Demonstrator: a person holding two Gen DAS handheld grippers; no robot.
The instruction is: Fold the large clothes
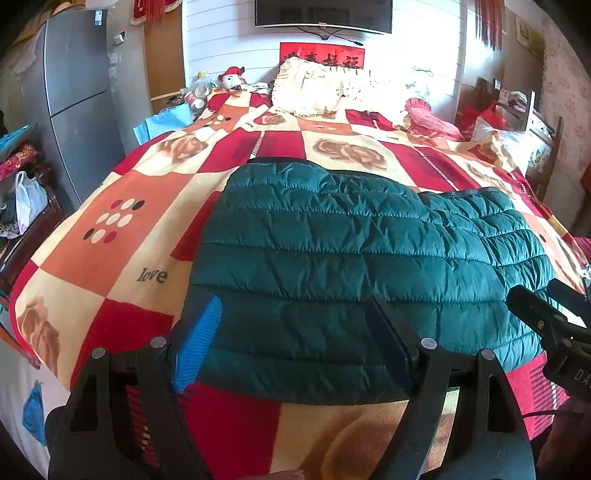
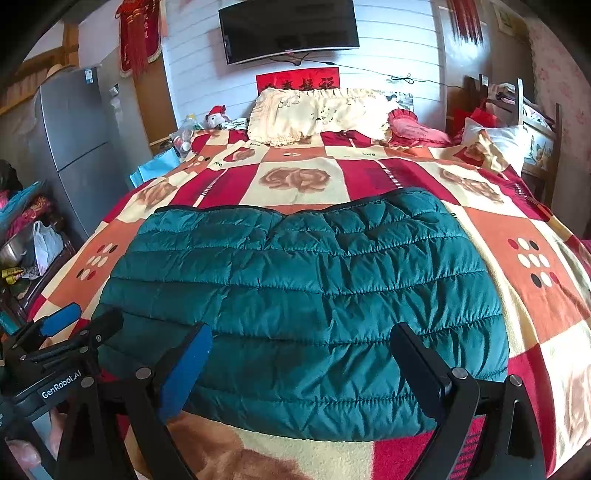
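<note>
Left wrist view: teal quilted jacket (image 1: 351, 251) folded into a broad pad, lying flat on a patchwork blanket (image 1: 122, 206) of red, orange and cream squares with rose prints and the word "love". Left gripper (image 1: 295, 325) low in the foreground, jaws spread wide, blue pad on one finger, dark pad on the other, both hovering over the near hem of the jacket; nothing pinched between them. Right gripper (image 1: 546, 302) poking in from the right edge, near the jacket's right corner; too little visible there to tell how its jaws stand. Farther back, a cream frilled pillow (image 1: 317, 88) against the white panelled wall, a pink cushion (image 1: 428, 118) just beside it, a dark screen (image 1: 321, 13) mounted above, a grey fridge (image 1: 77, 96) at the left.

Right wrist view: same jacket (image 2: 306, 288) centred on the blanket (image 2: 535, 295), quilted seams running crosswise, near hem bulging toward the camera, dark trim along the far edge. Right gripper (image 2: 306, 362) at the bottom, jaws spread apart over the near hem, holding nothing. Left gripper (image 2: 77, 321) entering from the lower left beside the jacket's left corner, fingers apart, a white-lettered label on its body. Pillow (image 2: 306, 114), cushion (image 2: 410, 129), screen (image 2: 288, 29) and fridge (image 2: 74, 136) in the background.
</note>
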